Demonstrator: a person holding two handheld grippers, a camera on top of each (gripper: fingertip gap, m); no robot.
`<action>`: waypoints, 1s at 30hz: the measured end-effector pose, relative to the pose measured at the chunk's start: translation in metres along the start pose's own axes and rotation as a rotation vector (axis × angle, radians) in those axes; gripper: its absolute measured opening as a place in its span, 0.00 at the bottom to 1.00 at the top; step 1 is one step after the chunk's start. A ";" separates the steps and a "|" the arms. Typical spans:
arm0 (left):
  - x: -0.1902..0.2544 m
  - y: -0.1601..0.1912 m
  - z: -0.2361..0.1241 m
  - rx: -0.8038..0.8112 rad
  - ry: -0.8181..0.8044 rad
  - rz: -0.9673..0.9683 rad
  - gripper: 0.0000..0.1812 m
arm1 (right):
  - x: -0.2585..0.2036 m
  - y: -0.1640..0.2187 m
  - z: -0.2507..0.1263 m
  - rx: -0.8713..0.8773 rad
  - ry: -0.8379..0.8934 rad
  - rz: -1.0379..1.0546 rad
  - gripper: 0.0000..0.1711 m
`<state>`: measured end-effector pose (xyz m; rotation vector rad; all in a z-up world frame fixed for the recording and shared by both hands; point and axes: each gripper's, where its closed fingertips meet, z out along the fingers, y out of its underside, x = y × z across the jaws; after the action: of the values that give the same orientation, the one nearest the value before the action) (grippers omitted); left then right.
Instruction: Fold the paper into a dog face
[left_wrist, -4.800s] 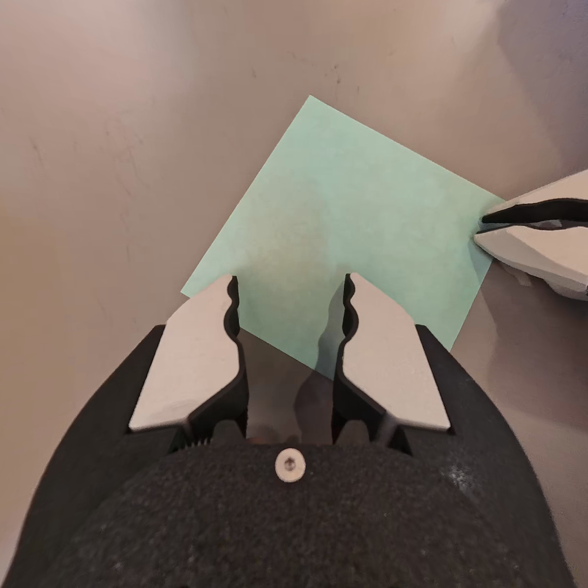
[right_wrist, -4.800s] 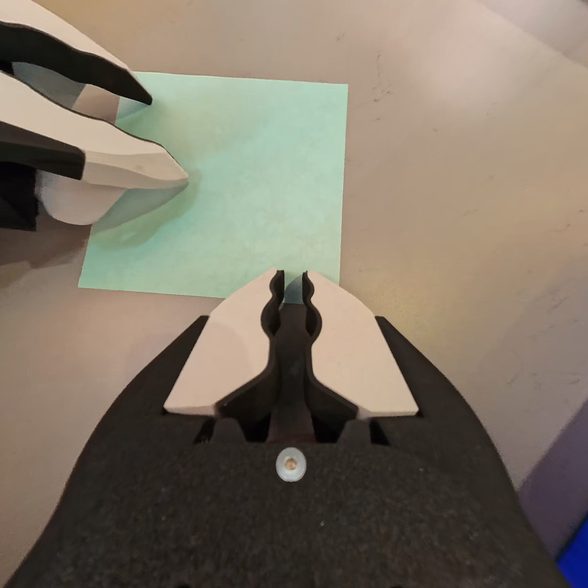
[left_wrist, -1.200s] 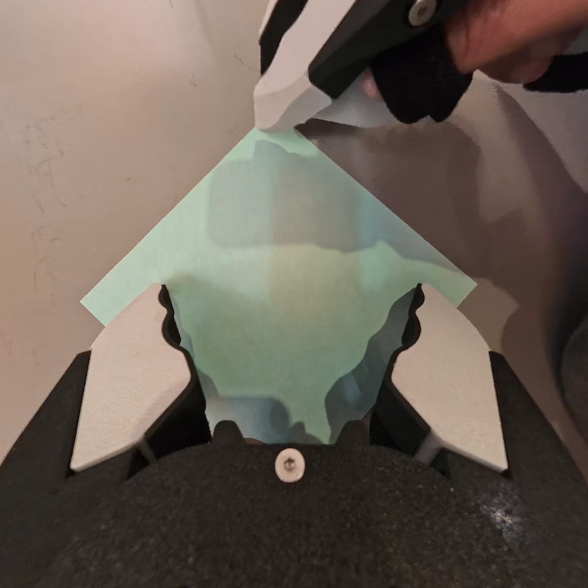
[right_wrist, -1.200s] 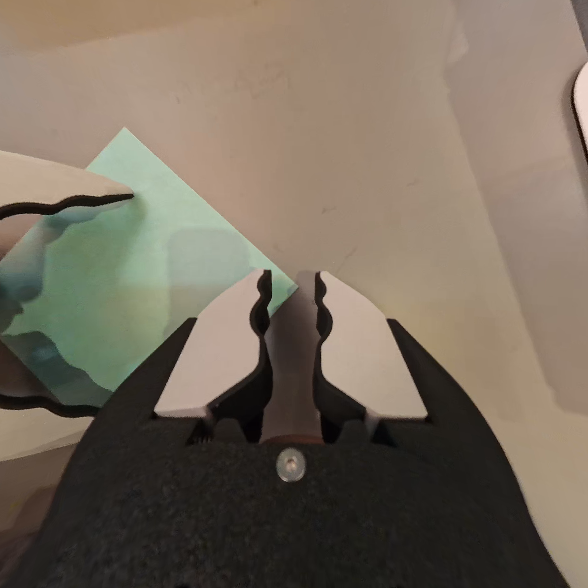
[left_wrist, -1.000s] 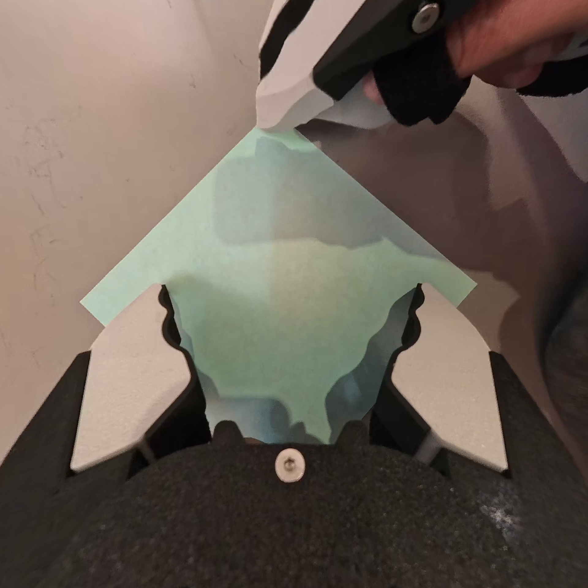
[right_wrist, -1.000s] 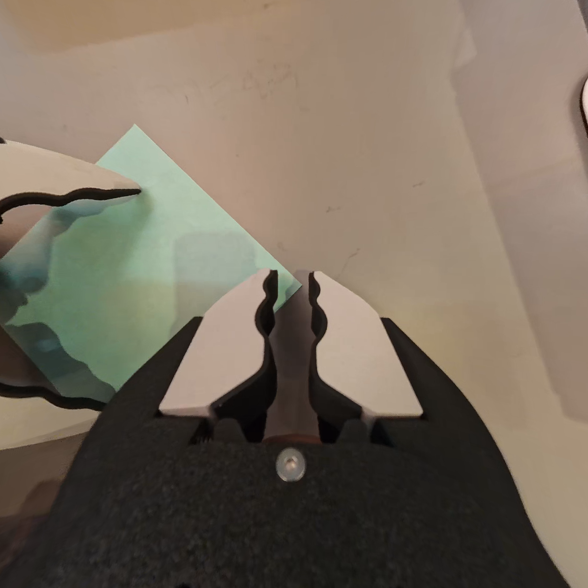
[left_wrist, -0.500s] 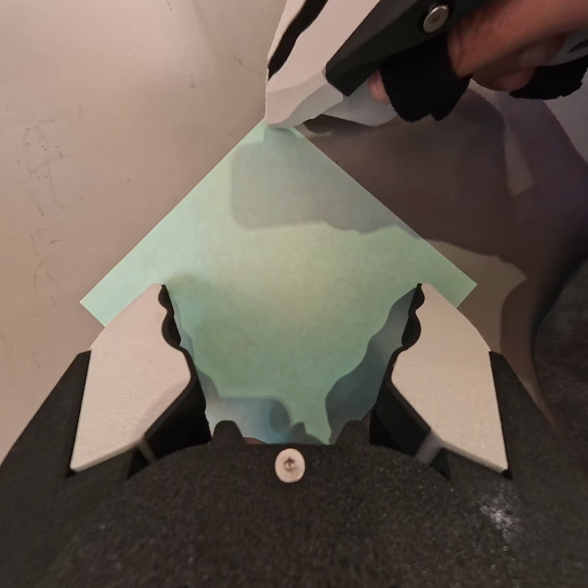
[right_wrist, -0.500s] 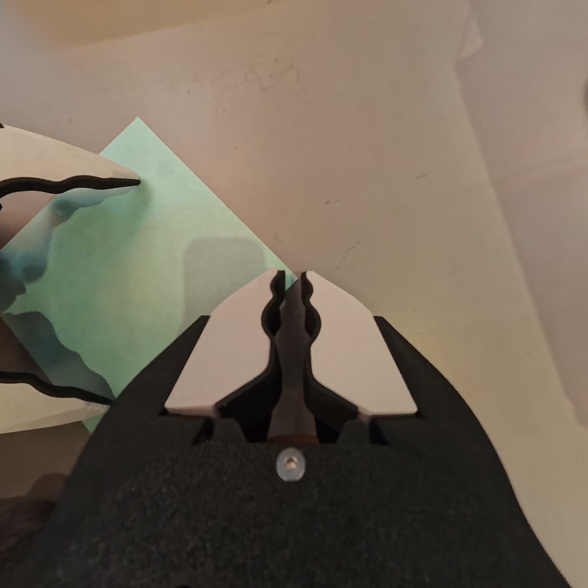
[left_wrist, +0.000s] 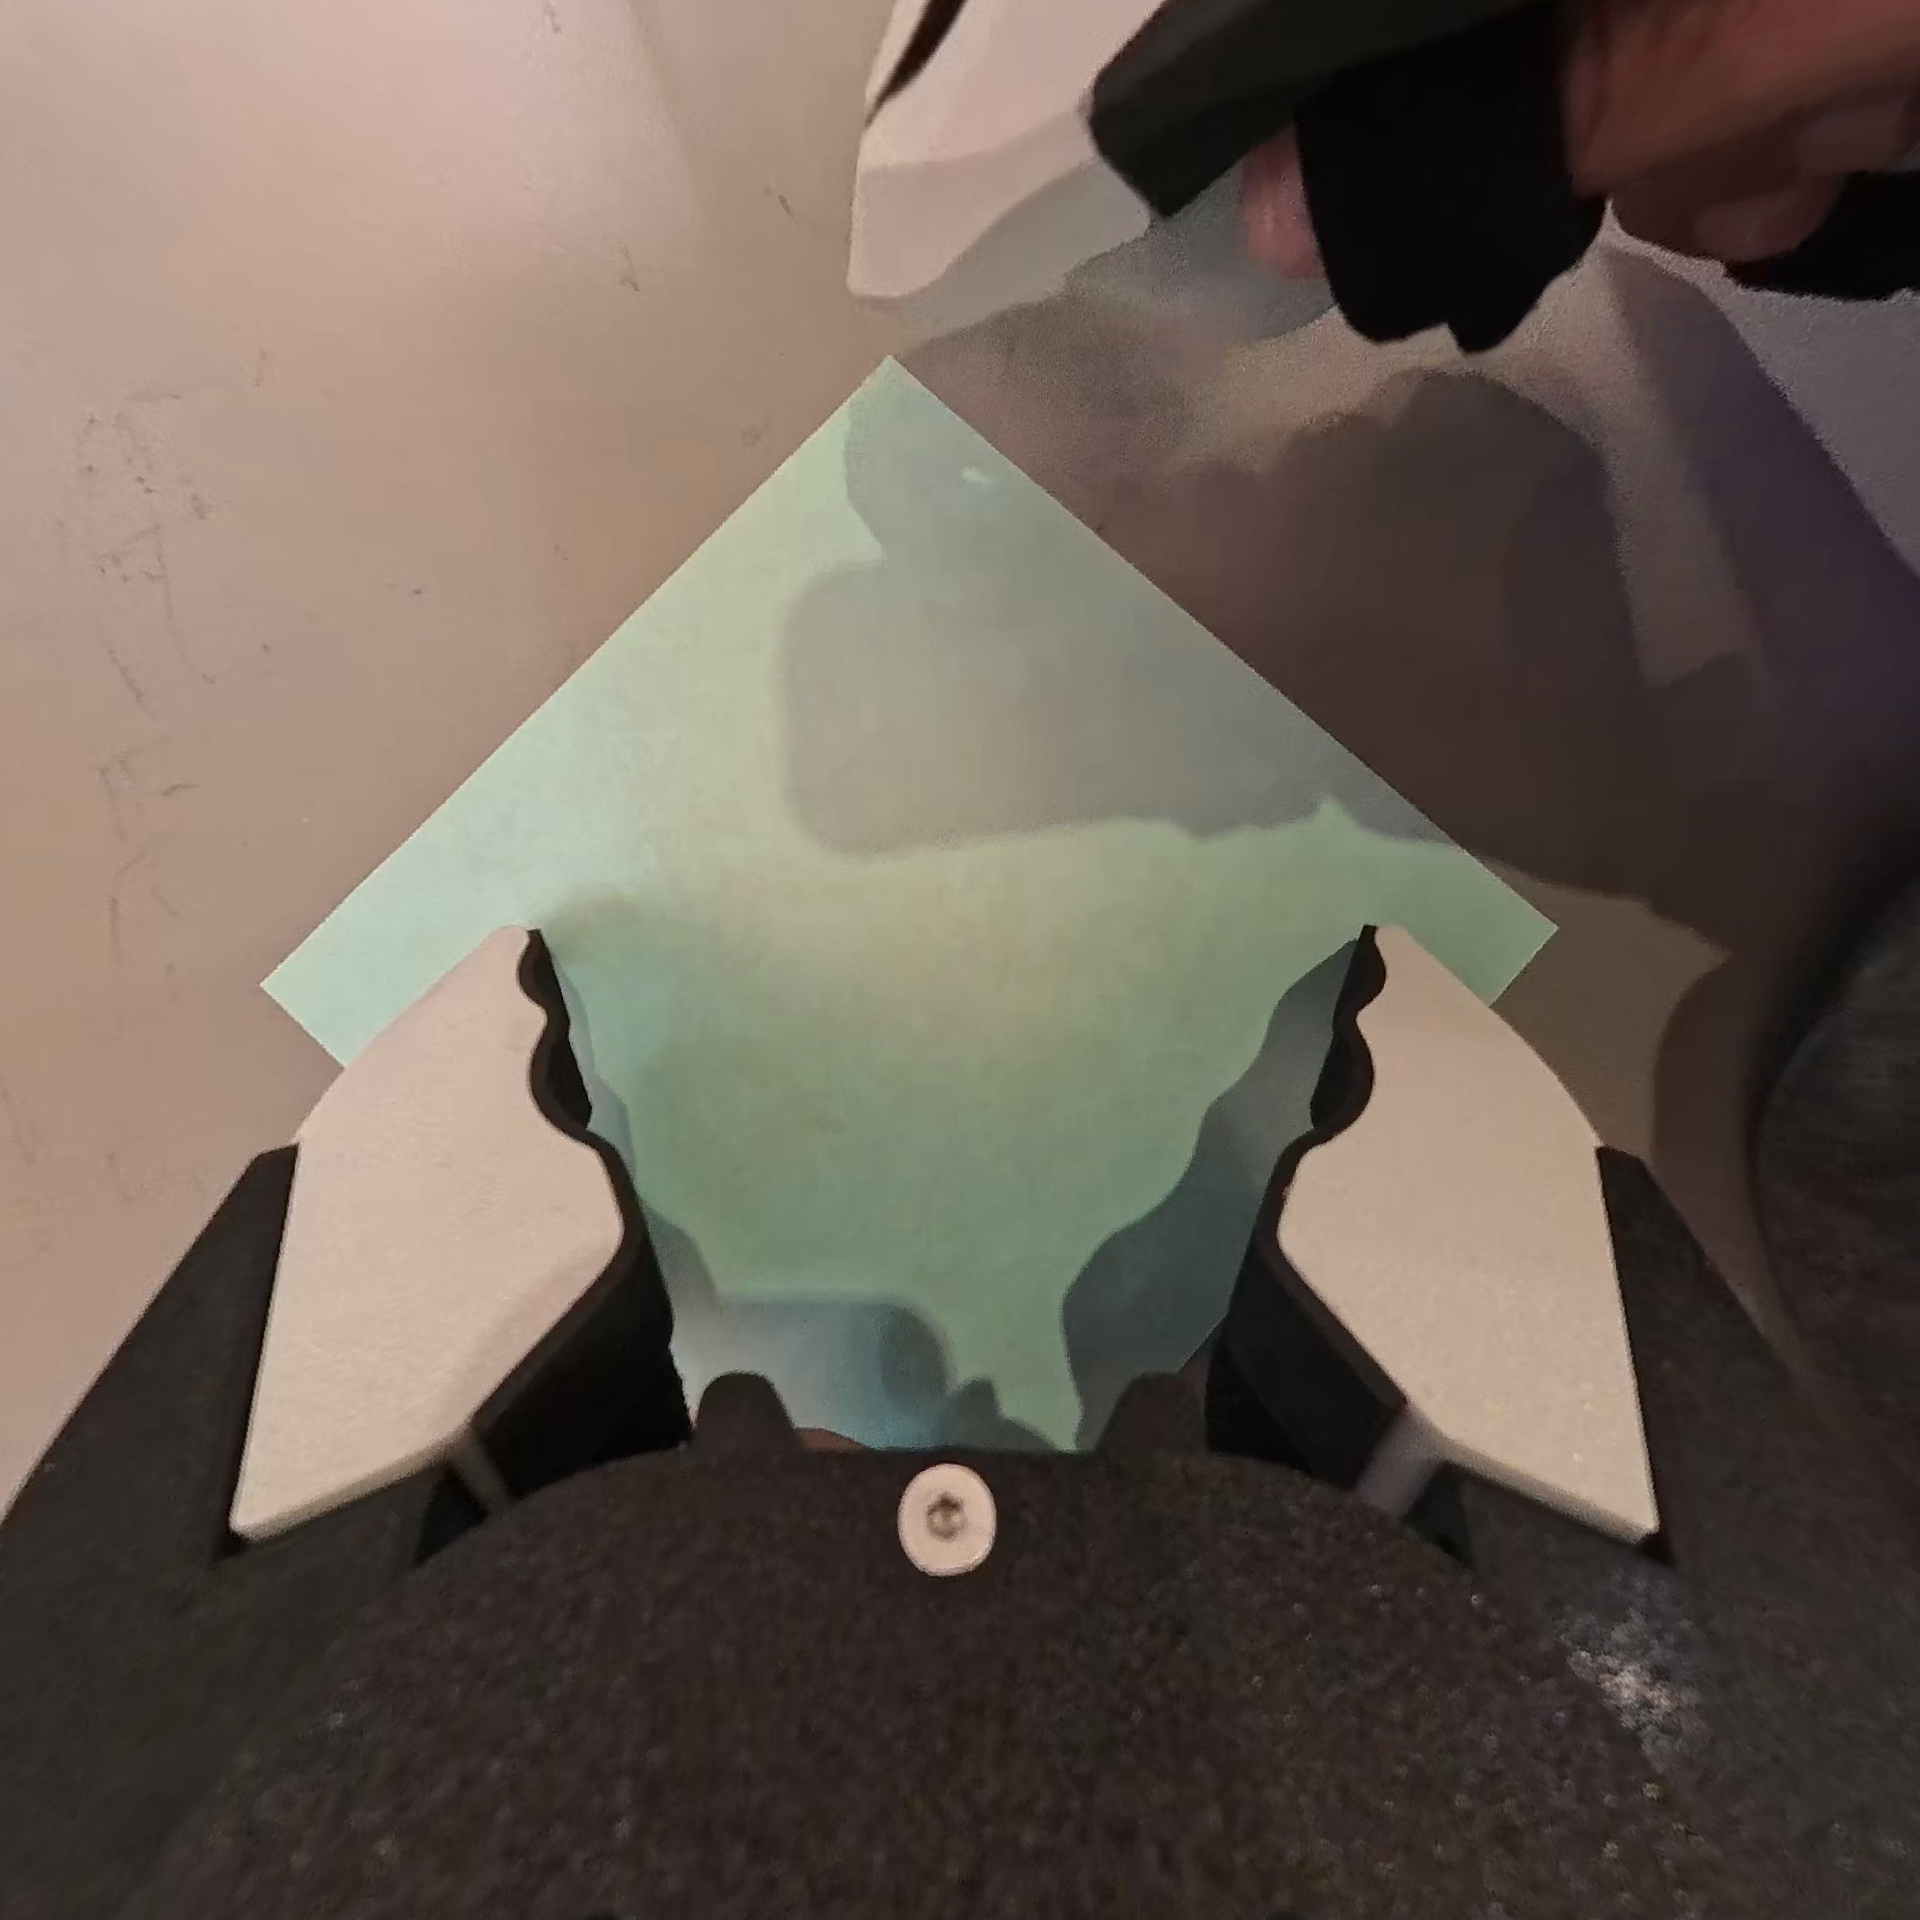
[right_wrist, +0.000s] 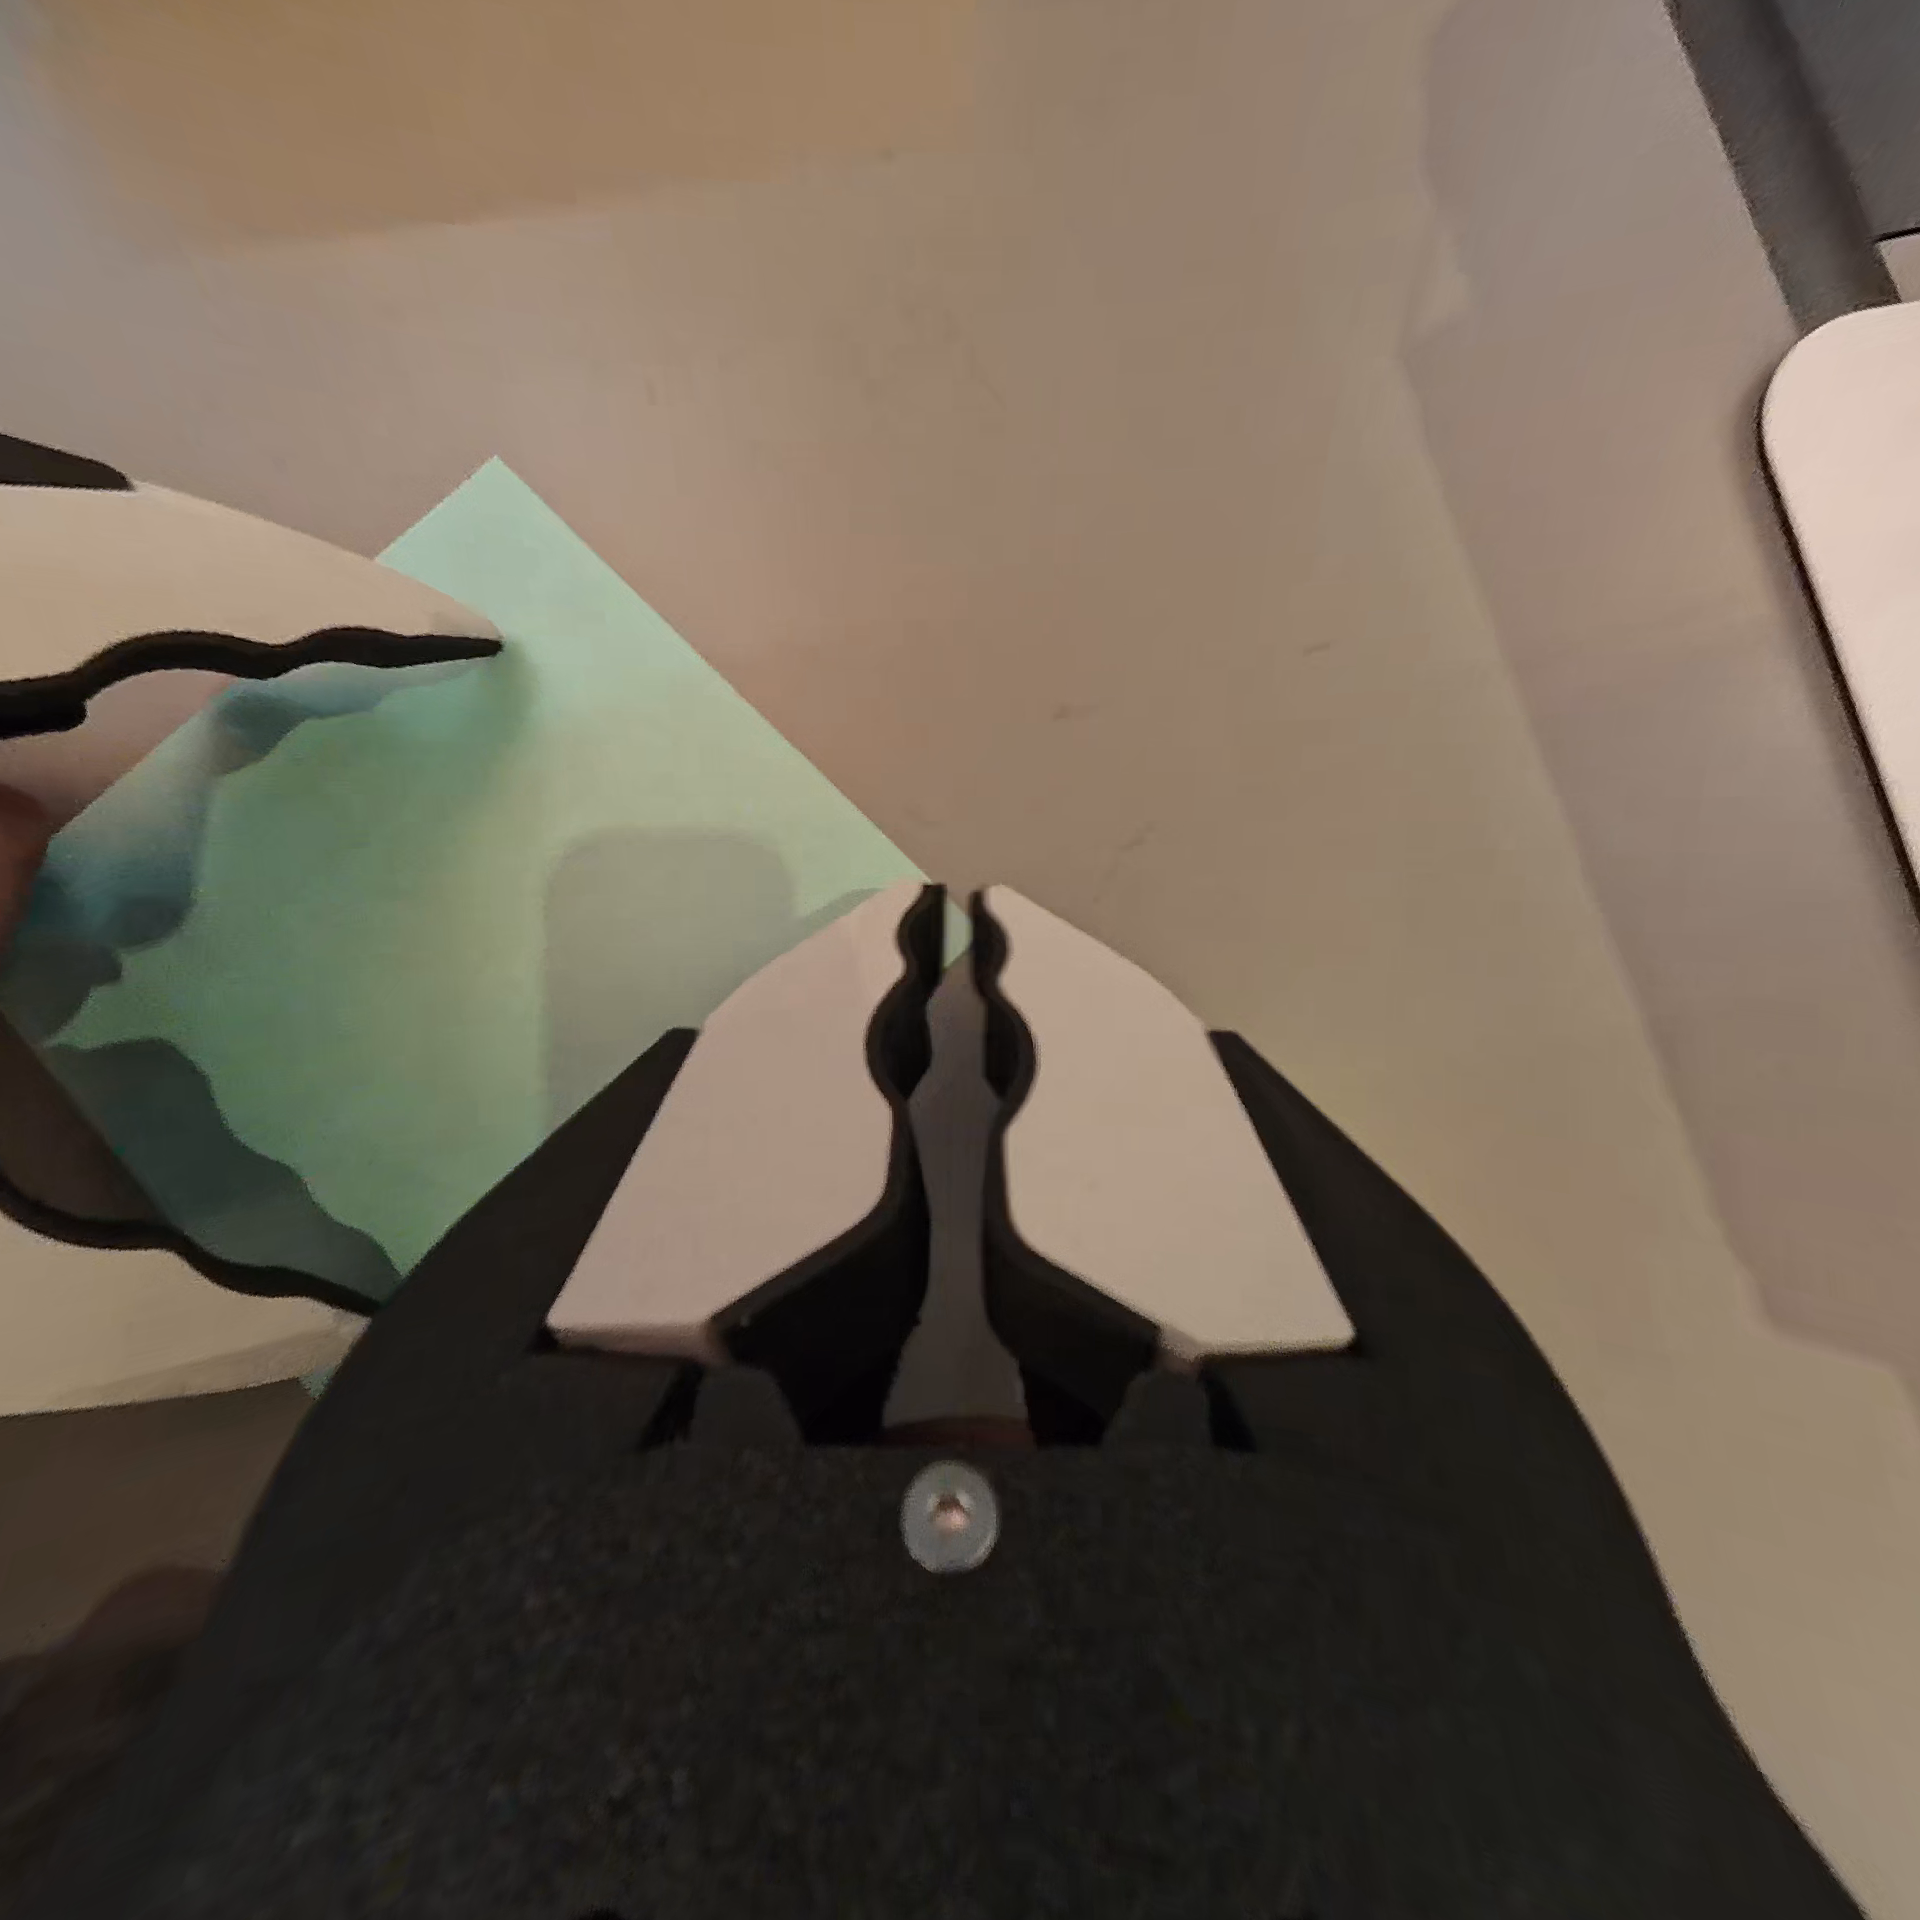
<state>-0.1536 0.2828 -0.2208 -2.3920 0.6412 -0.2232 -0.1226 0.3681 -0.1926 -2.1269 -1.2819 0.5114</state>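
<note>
A light green square paper (left_wrist: 904, 935) lies flat on the beige table, one corner pointing away from me. My left gripper (left_wrist: 948, 935) is open and its fingers straddle the paper's near half, low over it. It also shows at the left of the right wrist view (right_wrist: 436, 977). My right gripper (right_wrist: 956, 894) has its jaws almost together with nothing between them. It hovers over the paper's far corner (right_wrist: 951, 930). In the left wrist view the right gripper (left_wrist: 914, 239) sits above and apart from that corner. The paper also shows in the right wrist view (right_wrist: 582, 831).
A hand in a black fingerless glove (left_wrist: 1455, 187) holds the right gripper. A white object with a dark rim (right_wrist: 1849, 623) and a grey bar (right_wrist: 1766, 156) lie at the table's right side. Dark grey fabric (left_wrist: 1849, 1091) is at the right edge. Some 10 cm of space lies between my two pairs of fingers.
My right gripper's jaws have closed further and it has drawn up and away from the paper's far corner. The paper and my left gripper have stayed put.
</note>
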 end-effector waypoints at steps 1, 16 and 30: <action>0.000 0.000 0.000 0.000 0.000 0.000 0.75 | 0.002 0.002 0.002 -0.019 0.010 0.002 0.10; 0.000 0.000 0.000 0.000 0.000 0.000 0.75 | 0.003 0.014 0.012 -0.088 0.018 -0.040 0.12; 0.000 0.000 0.000 0.000 0.002 0.002 0.75 | 0.002 0.013 0.013 -0.076 0.000 -0.043 0.00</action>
<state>-0.1535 0.2825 -0.2207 -2.3911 0.6441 -0.2247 -0.1208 0.3687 -0.2111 -2.1560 -1.3635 0.4509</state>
